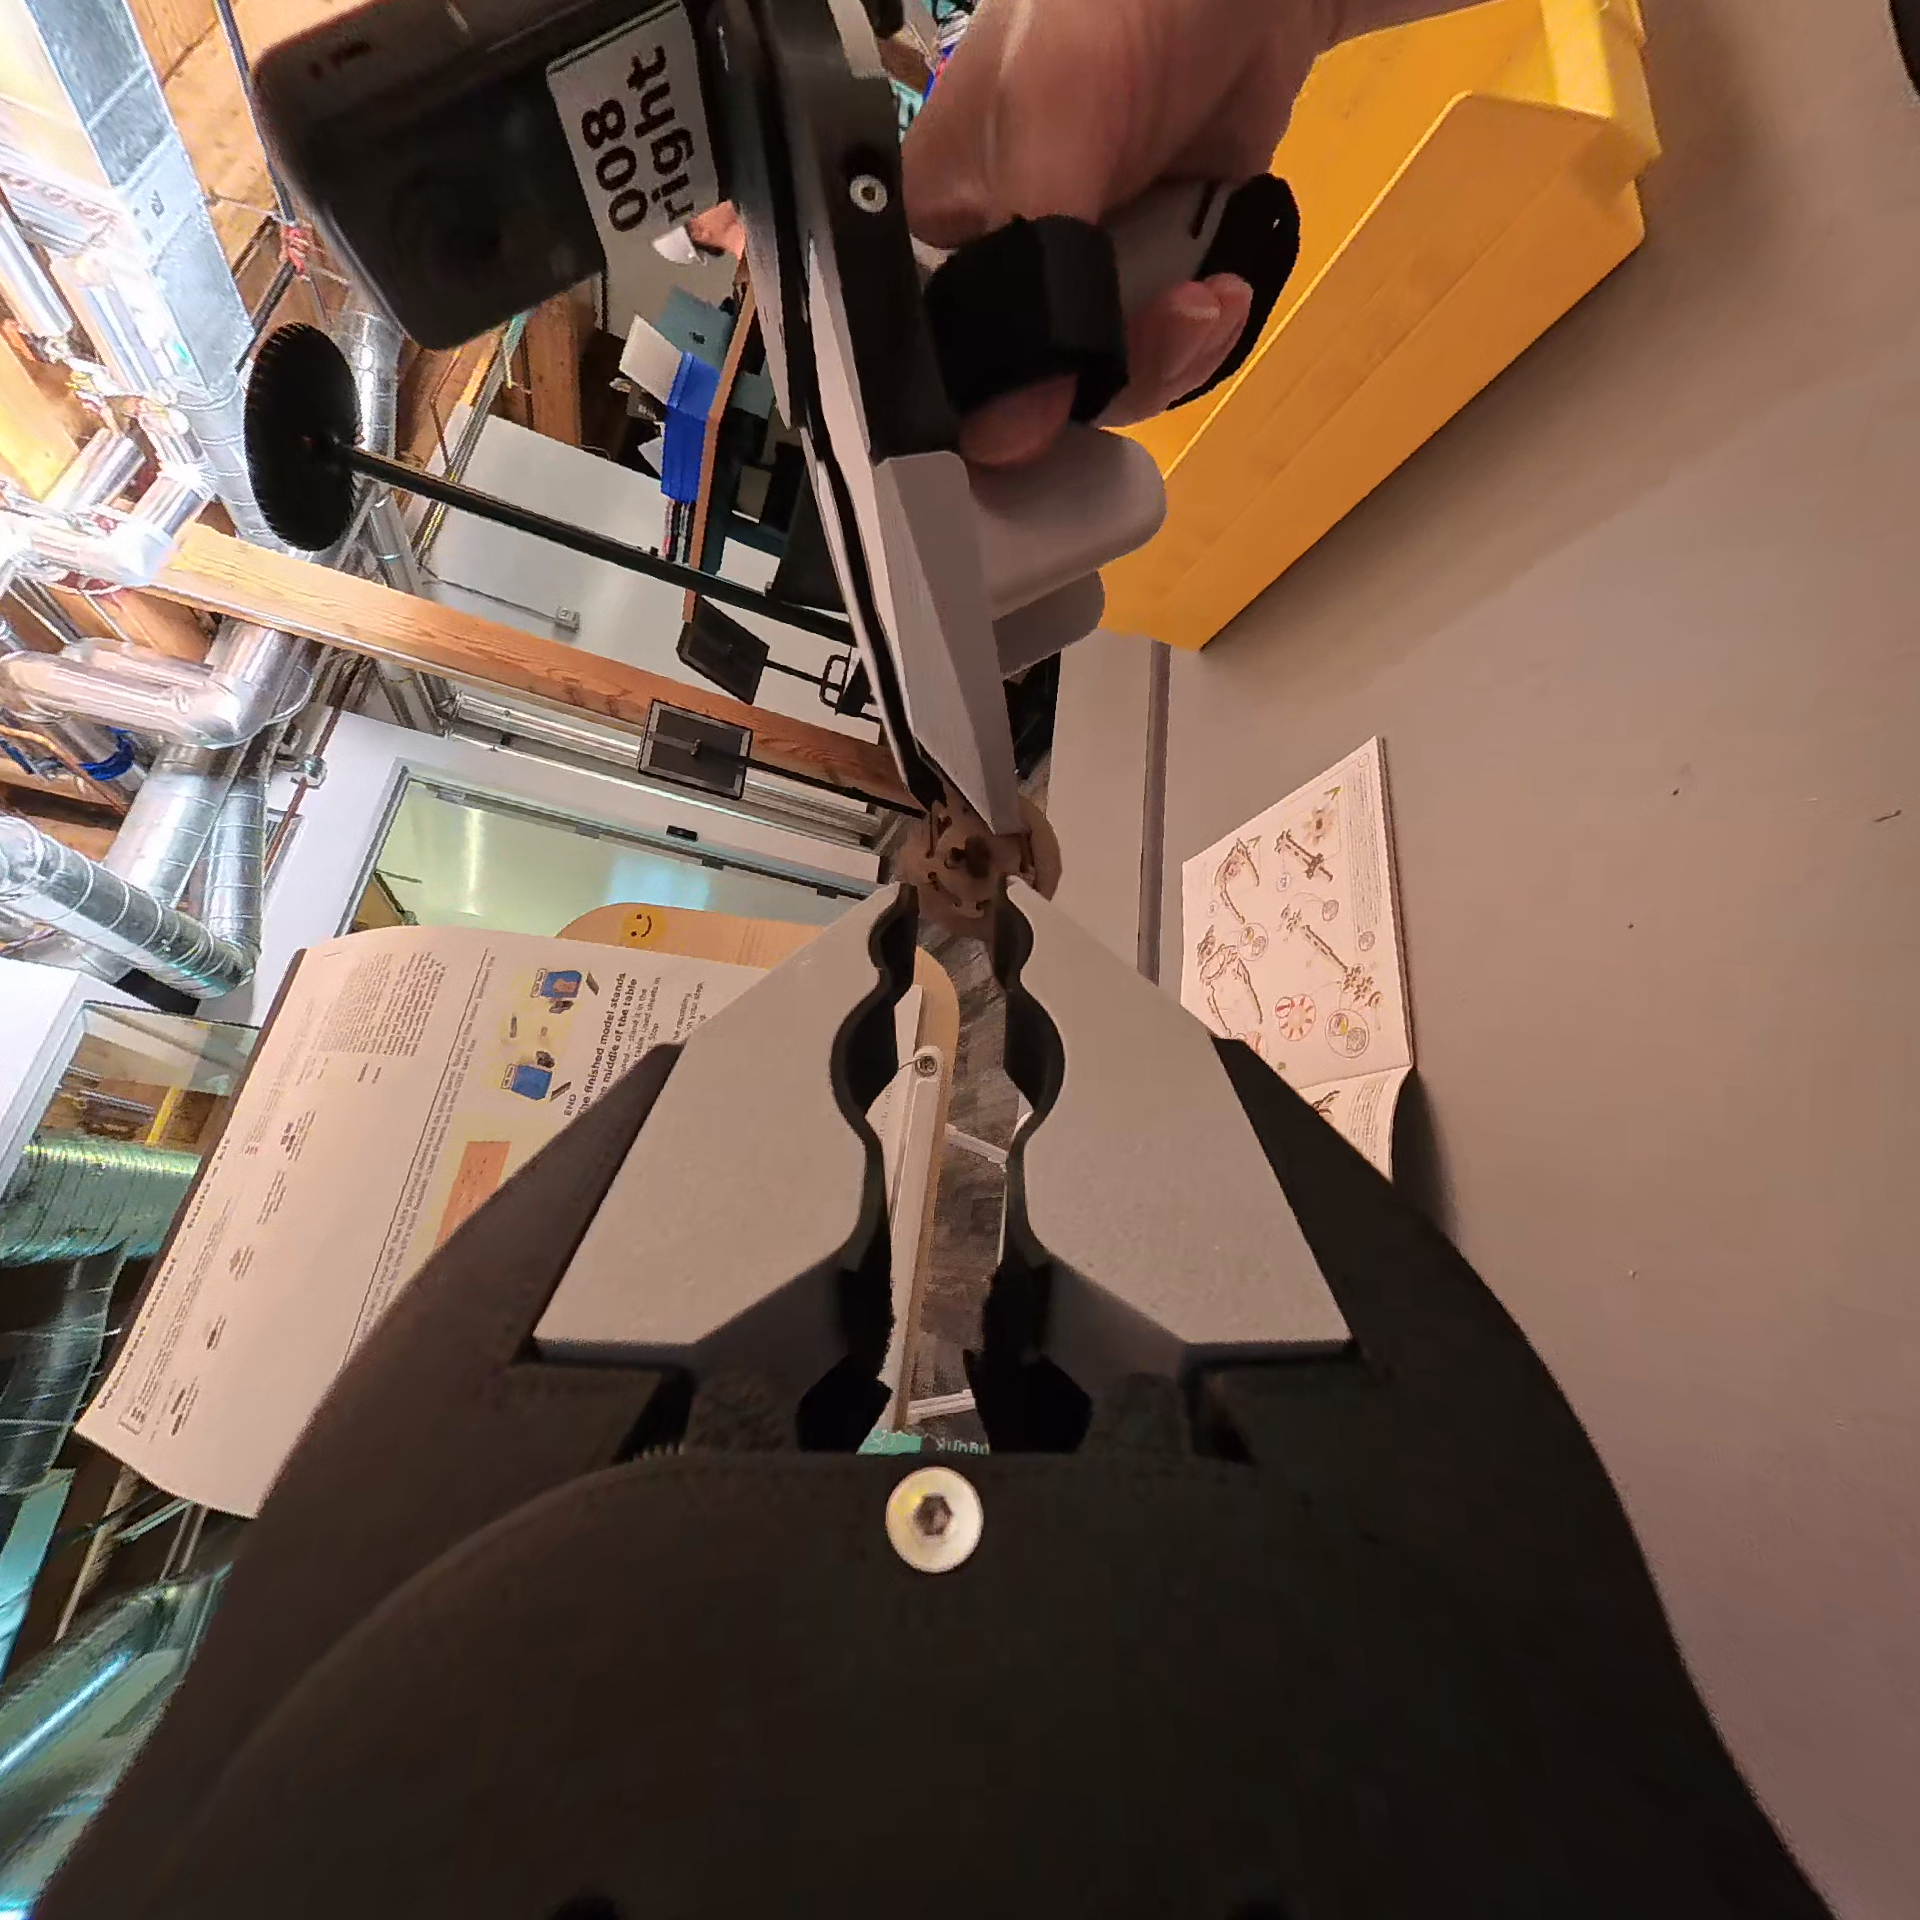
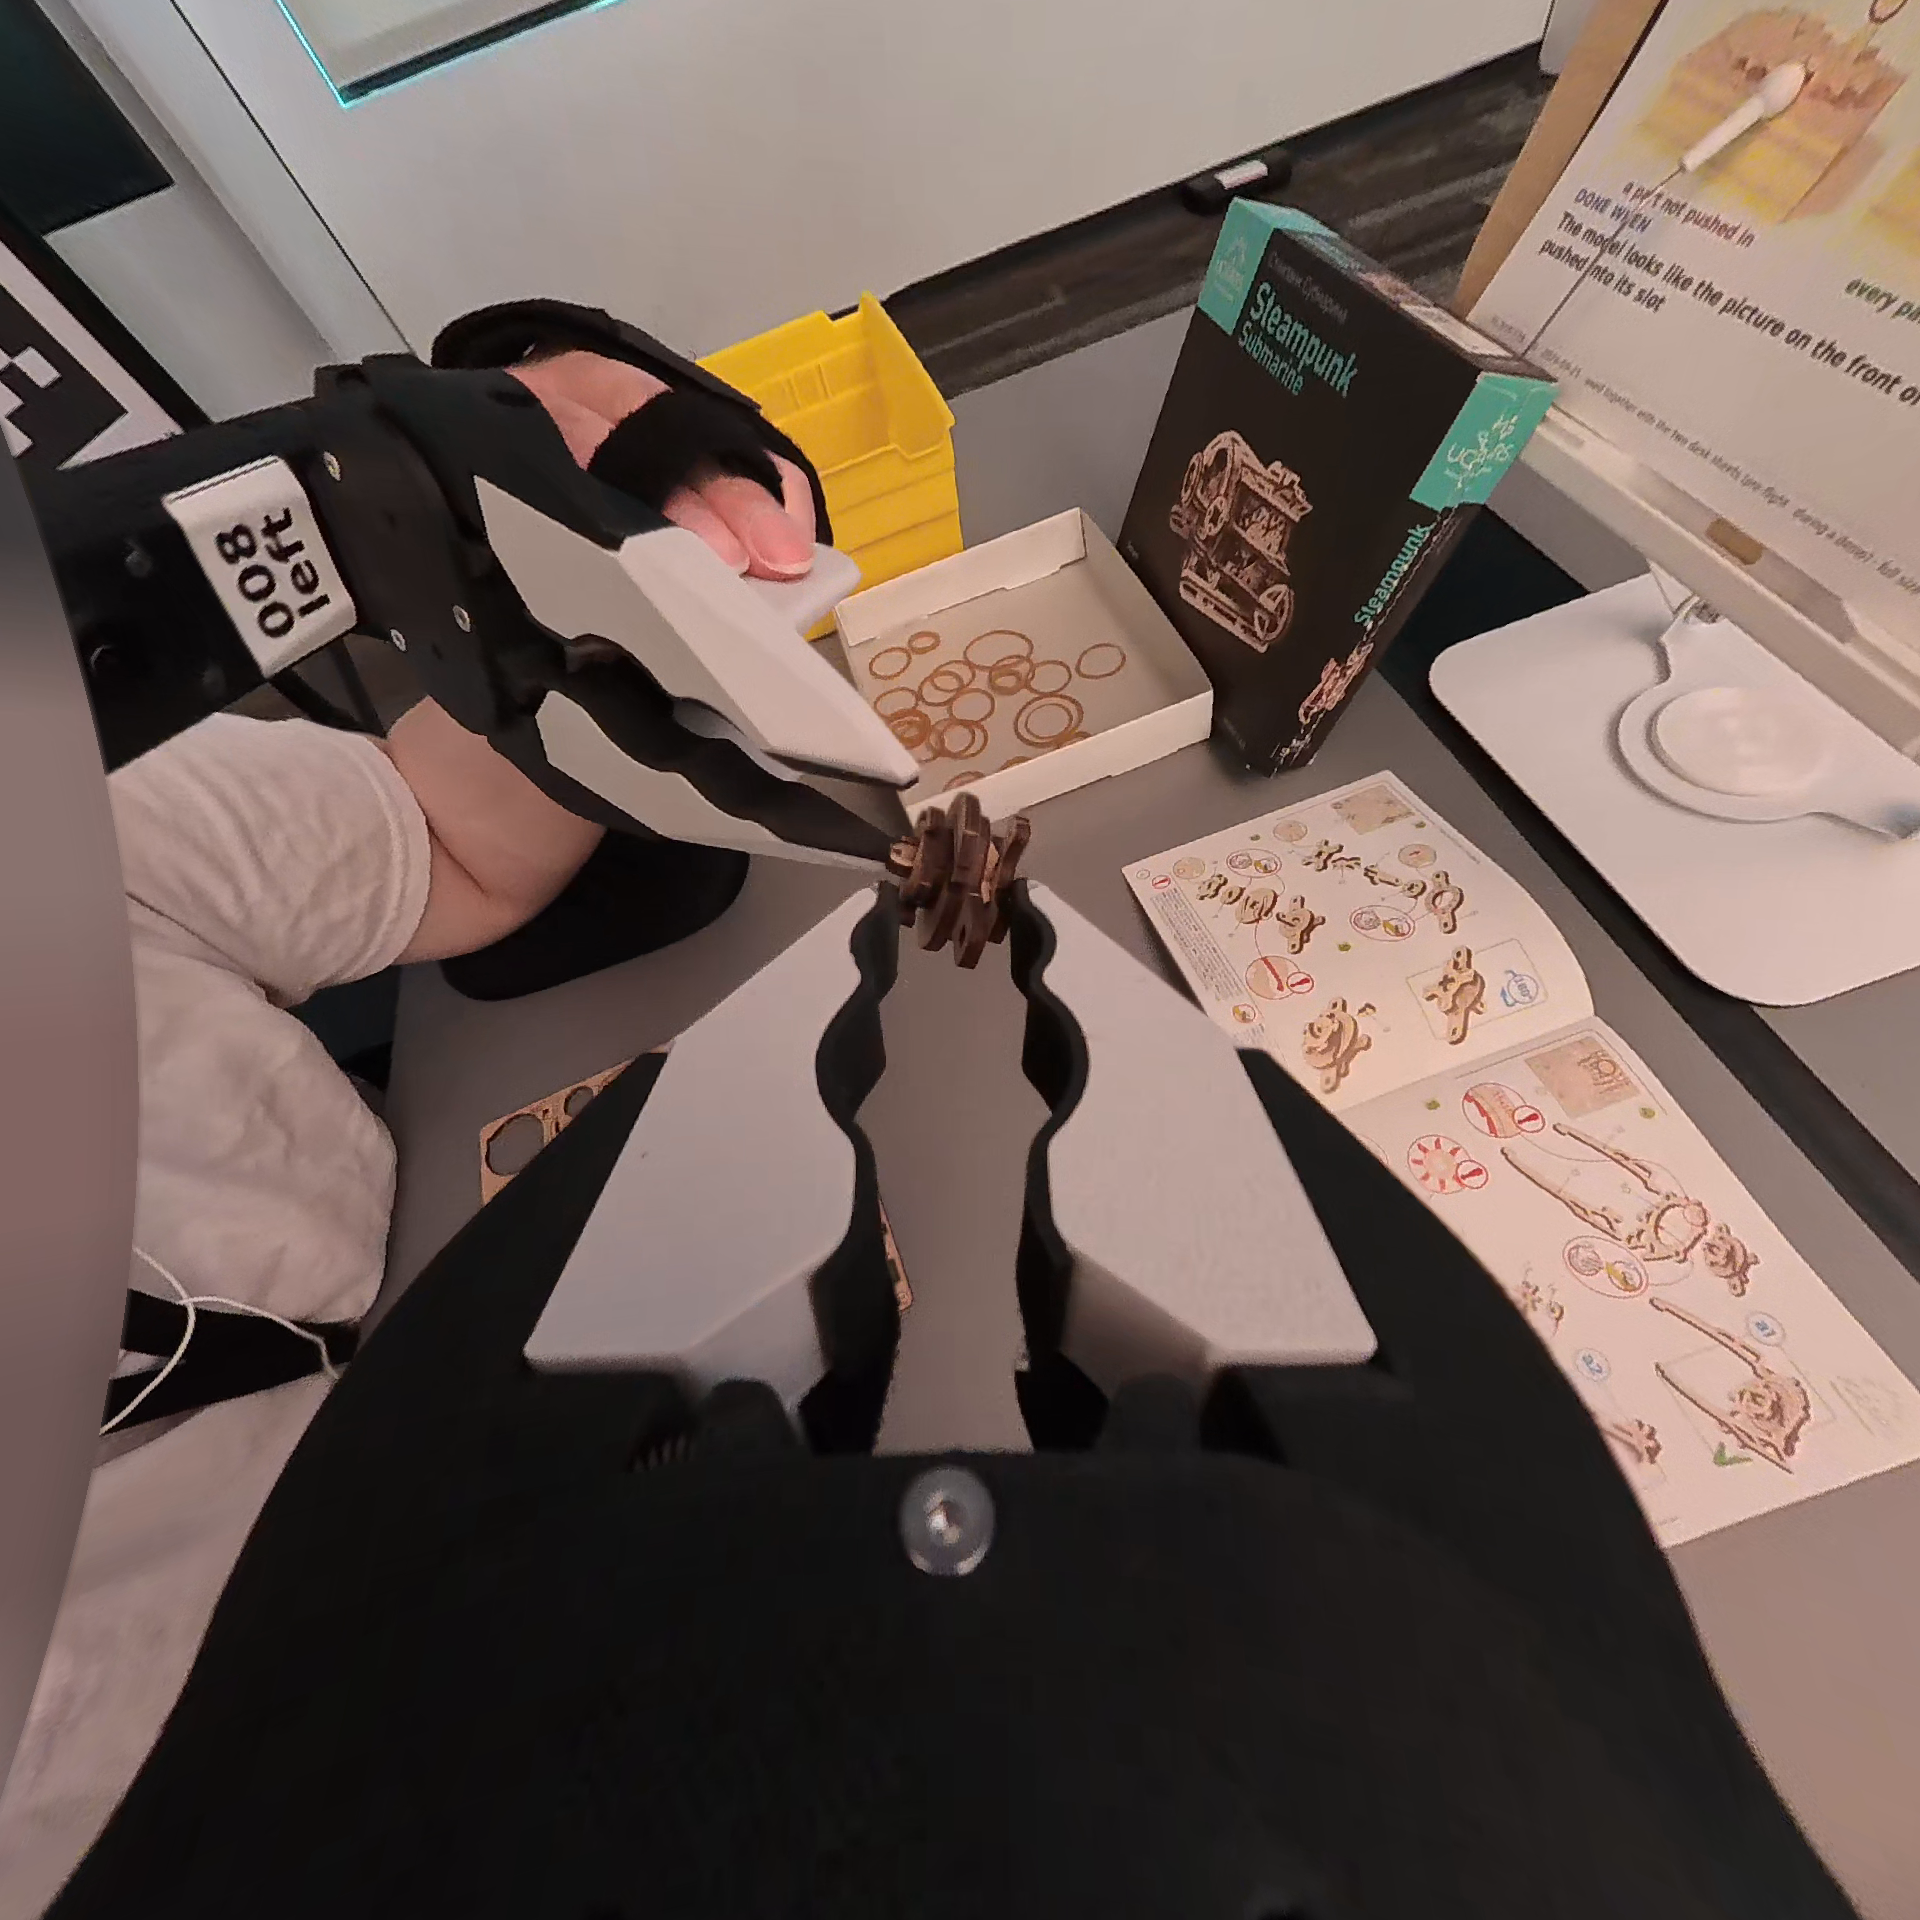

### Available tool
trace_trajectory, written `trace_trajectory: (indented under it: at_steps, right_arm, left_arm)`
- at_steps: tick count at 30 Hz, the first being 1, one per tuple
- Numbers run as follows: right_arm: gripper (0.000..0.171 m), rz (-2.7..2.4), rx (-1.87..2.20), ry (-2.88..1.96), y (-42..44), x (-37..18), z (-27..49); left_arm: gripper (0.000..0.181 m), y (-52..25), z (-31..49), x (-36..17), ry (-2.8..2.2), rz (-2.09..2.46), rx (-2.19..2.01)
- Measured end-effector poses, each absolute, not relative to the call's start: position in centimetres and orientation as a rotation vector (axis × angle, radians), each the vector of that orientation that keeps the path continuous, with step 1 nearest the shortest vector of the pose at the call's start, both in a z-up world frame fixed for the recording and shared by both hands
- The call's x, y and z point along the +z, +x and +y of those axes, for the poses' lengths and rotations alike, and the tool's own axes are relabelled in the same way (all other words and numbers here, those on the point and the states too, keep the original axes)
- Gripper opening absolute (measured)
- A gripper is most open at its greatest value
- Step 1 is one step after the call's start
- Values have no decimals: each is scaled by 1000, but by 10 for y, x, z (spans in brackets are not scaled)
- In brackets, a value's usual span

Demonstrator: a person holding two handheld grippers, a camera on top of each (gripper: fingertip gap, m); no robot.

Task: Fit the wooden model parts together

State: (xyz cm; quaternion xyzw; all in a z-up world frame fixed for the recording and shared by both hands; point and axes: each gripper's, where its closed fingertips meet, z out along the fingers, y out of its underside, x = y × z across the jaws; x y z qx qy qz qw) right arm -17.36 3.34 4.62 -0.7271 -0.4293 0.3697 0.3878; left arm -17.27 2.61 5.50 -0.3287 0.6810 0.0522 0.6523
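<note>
Grippers meet on one small brown stacked wooden gear cluster (image 2: pixel 961 883): right gripper (image 2: pixel 951 899) clamps its sides, left gripper (image 2: pixel 902 826) pinches its edge, both nearly closed.

1. Your left wrist view is rolled sideways, looking close along its tongs (image 1: pixel 951 899) across the table (image 1: pixel 1558 1039).
2. Your right wrist view looks steeply down.
3. Both share the wooden assembly (image 1: pixel 971 857) (image 2: pixel 961 878) and instruction booklet (image 1: pixel 1304 956) (image 2: pixel 1455 1091).
</note>
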Motion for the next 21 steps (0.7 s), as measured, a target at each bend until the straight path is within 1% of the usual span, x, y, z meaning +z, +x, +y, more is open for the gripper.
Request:
trace_trajectory:
  at_steps: [7,12,14,16,21]
  right_arm:
    - [20,-1122,933,-1894,-173,37,32]
    - [20,-1141,949,-1927,-173,30,30]
    - [20,-1139,970,-1943,-173,29,29]
    - [20,-1146,969,-1964,-171,25,28]
    - [20,-1160,965,-1997,-170,18,28]
  left_arm:
    - [8,-170,23,43,-726,1608,136]
    - [10,-168,21,39,-714,1632,152]
    - [5,-168,19,36,-691,1650,167]
    - [5,-166,19,32,-672,1666,189]
    - [9,-164,19,26,-668,1689,219]
